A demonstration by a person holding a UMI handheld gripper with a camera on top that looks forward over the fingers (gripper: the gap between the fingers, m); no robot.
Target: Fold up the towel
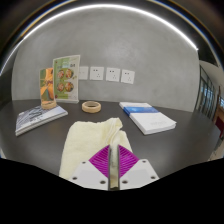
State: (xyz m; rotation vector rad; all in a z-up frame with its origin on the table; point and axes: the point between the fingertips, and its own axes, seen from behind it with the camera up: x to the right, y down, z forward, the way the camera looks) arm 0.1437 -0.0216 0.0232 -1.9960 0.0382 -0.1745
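Observation:
A cream-yellow towel lies on the dark grey table, running from the fingers out ahead and to the left. My gripper is shut on a thin edge of the towel, which shows as a narrow strip pinched between the two magenta pads. The towel's near part is bunched and lifted at the fingers.
A roll of tape sits beyond the towel. A stack of books lies to the right, a magazine to the left. A printed card and a bottle stand by the back wall.

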